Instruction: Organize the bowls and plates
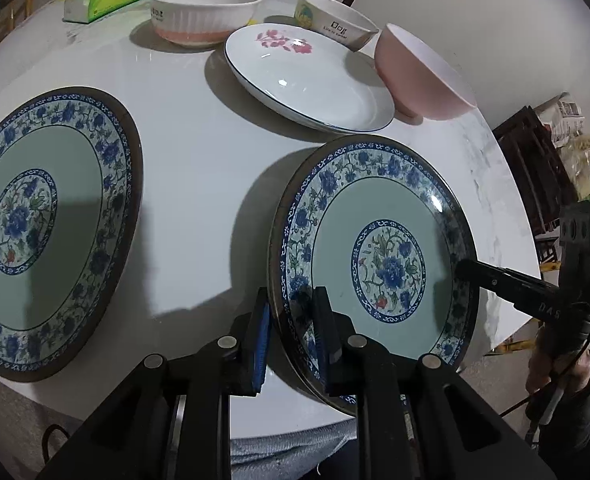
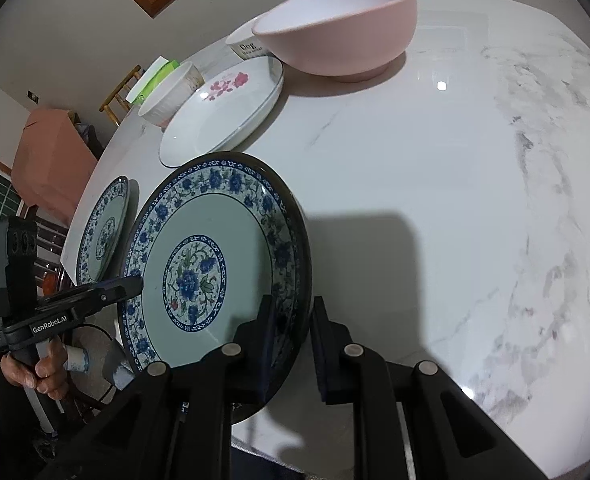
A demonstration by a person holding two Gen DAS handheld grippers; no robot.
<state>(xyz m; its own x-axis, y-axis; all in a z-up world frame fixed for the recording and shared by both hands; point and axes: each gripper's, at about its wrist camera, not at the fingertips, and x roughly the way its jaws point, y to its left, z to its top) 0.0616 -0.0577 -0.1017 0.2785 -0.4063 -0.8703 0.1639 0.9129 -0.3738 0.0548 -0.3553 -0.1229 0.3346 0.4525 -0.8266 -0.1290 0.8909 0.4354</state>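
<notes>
You had the blue-patterned plate [image 1: 375, 248] pinched on opposite rims: the left gripper [image 1: 291, 332] had its fingers closed narrow on one edge, the right gripper [image 2: 291, 344] likewise on the other. The plate was tilted, apparently part-raised off the table [image 2: 455, 160], with its matching plate [image 1: 47, 232] lying flat well to the left gripper's side of it. If stacking was the aim, you needed to raise both sides evenly, keep the rim seated deep in the pads, clear the matching plate's rim before lowering, and avoid twisting one hand against the other.
</notes>
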